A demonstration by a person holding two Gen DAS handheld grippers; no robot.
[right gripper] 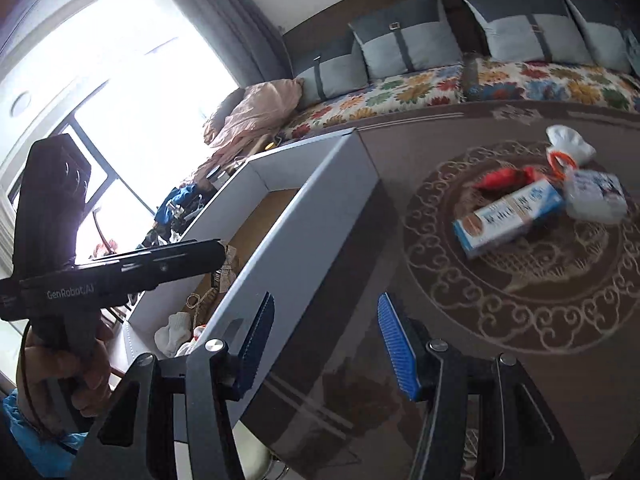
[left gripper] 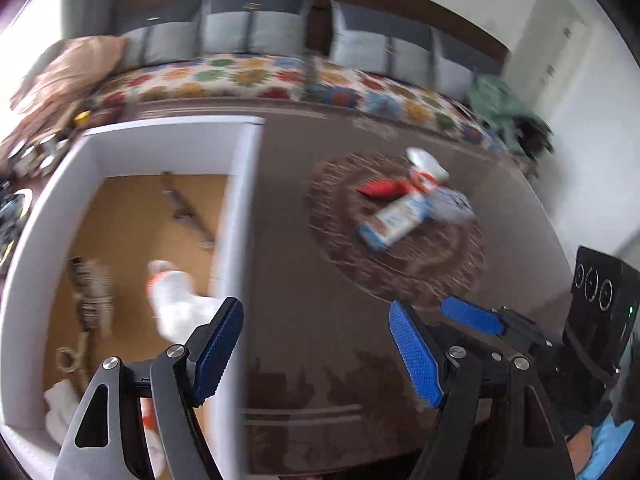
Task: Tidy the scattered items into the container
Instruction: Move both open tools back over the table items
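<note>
A white-walled box [left gripper: 236, 200] with a brown floor stands on the carpet at the left. In it lie a white bag with orange trim [left gripper: 176, 296], a rope [left gripper: 68, 360] and a white cloth [left gripper: 60, 400]. On the carpet's round medallion lie a blue-and-white carton [left gripper: 394, 220], a red packet [left gripper: 380, 189], a white pouch with an orange ring [left gripper: 428, 164] and a white pack [left gripper: 452, 204]. My left gripper [left gripper: 320, 352] hangs open and empty over the box's right wall. My right gripper [right gripper: 328, 346] is open and empty beside the box [right gripper: 304, 208], short of the carton [right gripper: 508, 216].
A sofa with a floral cover [left gripper: 248, 76] and grey cushions [right gripper: 408, 40] runs along the far side. Pink bedding [right gripper: 256, 116] and small clutter [left gripper: 36, 152] sit left of the box. A green cloth [left gripper: 500, 104] lies at the sofa's right end. Bright window [right gripper: 120, 80] on the left.
</note>
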